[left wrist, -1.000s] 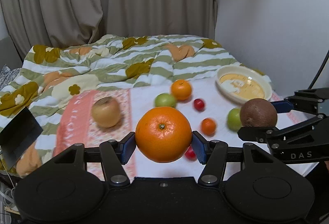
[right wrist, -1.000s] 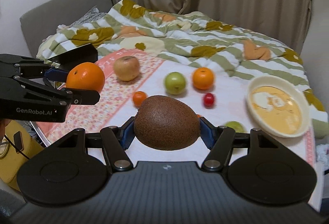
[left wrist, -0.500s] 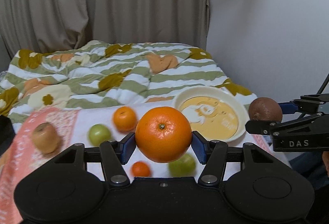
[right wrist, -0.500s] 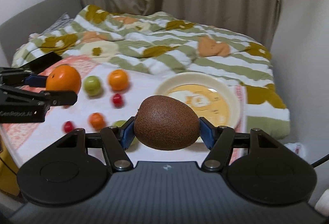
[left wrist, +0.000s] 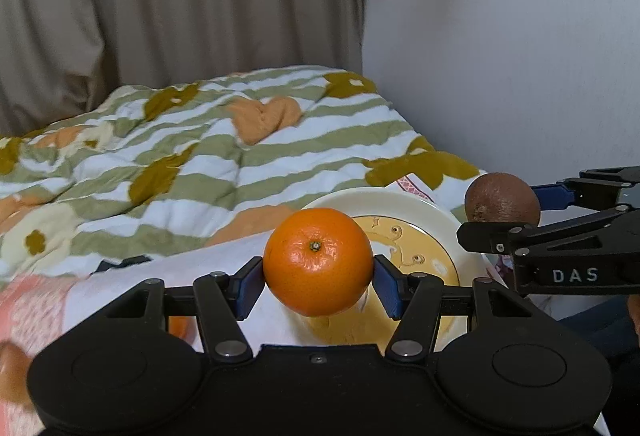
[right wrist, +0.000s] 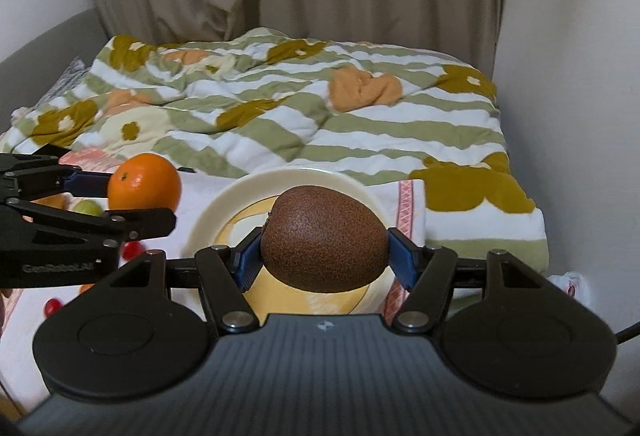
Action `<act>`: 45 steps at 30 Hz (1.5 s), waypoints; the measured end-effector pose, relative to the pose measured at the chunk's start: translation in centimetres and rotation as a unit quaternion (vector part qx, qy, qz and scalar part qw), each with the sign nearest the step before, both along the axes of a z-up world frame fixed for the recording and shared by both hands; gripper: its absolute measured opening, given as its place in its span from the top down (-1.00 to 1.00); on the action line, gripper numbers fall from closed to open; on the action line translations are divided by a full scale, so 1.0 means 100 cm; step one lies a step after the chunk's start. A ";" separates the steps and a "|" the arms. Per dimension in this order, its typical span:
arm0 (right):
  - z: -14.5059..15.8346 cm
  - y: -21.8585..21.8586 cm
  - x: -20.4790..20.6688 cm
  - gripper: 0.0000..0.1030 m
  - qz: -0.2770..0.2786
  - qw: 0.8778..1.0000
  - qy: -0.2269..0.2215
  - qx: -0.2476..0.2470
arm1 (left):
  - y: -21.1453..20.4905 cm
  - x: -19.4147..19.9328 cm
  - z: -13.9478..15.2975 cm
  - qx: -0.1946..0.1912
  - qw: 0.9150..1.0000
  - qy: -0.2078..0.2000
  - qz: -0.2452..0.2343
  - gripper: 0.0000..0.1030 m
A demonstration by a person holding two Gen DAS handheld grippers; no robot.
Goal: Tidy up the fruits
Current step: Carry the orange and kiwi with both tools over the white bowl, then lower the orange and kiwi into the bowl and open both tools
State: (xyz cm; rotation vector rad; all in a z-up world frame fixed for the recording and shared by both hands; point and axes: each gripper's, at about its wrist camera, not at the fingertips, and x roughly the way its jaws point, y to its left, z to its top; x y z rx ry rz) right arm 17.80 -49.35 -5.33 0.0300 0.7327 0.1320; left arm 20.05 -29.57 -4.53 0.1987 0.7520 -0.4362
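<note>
My left gripper (left wrist: pixel 319 282) is shut on a large orange (left wrist: pixel 318 260), held in the air just over the near left part of a cream plate (left wrist: pixel 404 201) with a yellow picture. My right gripper (right wrist: pixel 324 258) is shut on a brown kiwi (right wrist: pixel 324 238), which hangs over the same plate (right wrist: pixel 240 192). In the right wrist view the orange (right wrist: pixel 144 182) and the left gripper (right wrist: pixel 136 200) show at the left. In the left wrist view the kiwi (left wrist: pixel 502 198) and the right gripper (left wrist: pixel 520 208) show at the right.
A striped flowered quilt (left wrist: pixel 200 152) covers the bed behind the plate. A wall (right wrist: pixel 568 76) stands close on the right. Small fruits lie left of the plate: a green one (right wrist: pixel 88 207), red ones (right wrist: pixel 132 250), an orange one (left wrist: pixel 178 326).
Both grippers have swept to the right with their fruits. The plate has come from the far right to lie right under them, and the loose fruits have slid out to the left.
</note>
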 end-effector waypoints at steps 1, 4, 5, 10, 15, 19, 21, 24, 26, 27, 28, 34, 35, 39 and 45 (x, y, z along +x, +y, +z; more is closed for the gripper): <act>-0.003 -0.003 0.007 -0.55 -0.005 1.000 0.003 0.000 | -0.004 0.007 -0.005 0.003 1.000 0.003 -0.005 -0.21; -0.010 -0.010 0.020 -0.55 -0.017 1.000 0.011 0.003 | -0.017 0.028 -0.019 0.013 1.000 0.014 -0.019 -0.21; -0.013 -0.014 0.025 -0.55 -0.021 1.000 0.014 0.005 | -0.022 0.034 -0.024 0.018 0.999 0.016 -0.025 -0.21; -0.026 -0.025 0.042 -0.55 -0.037 0.999 0.027 0.006 | -0.041 0.057 -0.045 0.040 0.998 0.025 -0.048 -0.21; -0.035 -0.035 0.049 -0.55 -0.053 0.998 0.039 0.009 | -0.054 0.070 -0.063 0.058 0.996 0.035 -0.065 -0.22; -0.037 -0.042 0.050 -0.55 -0.061 0.997 0.042 0.009 | -0.060 0.071 -0.068 0.066 0.994 0.040 -0.071 -0.24; -0.036 -0.045 0.051 -0.55 -0.065 0.997 0.042 0.010 | -0.059 0.068 -0.065 0.062 0.995 0.027 -0.078 -0.71; -0.033 -0.050 0.051 -0.55 -0.070 0.997 0.041 0.013 | -0.054 0.061 -0.055 0.054 0.995 0.007 -0.078 -0.93; -0.028 -0.050 0.052 -0.55 -0.070 0.997 0.038 0.011 | -0.051 0.058 -0.050 0.056 0.995 0.011 -0.078 -0.93; -0.027 -0.049 0.052 -0.55 -0.067 0.997 0.037 0.010 | -0.049 0.057 -0.048 0.057 0.995 0.014 -0.075 -0.93; -0.026 -0.048 0.053 -0.55 -0.064 0.997 0.036 0.008 | -0.046 0.056 -0.047 0.058 0.996 0.017 -0.072 -0.93; -0.029 -0.032 0.060 -0.55 -0.032 0.999 0.042 0.002 | -0.029 0.049 -0.038 0.064 0.997 0.030 -0.041 -0.95; -0.030 -0.028 0.063 -0.55 -0.027 0.999 0.043 0.001 | -0.027 0.048 -0.037 0.065 0.997 0.030 -0.035 -0.95; -0.039 -0.010 0.072 -0.55 -0.001 0.999 0.049 -0.015 | -0.014 0.044 -0.032 0.060 0.997 0.035 -0.020 -0.95; -0.062 0.018 0.079 -0.55 0.040 0.995 0.056 -0.067 | 0.001 0.037 -0.031 0.067 0.997 0.038 0.002 -0.95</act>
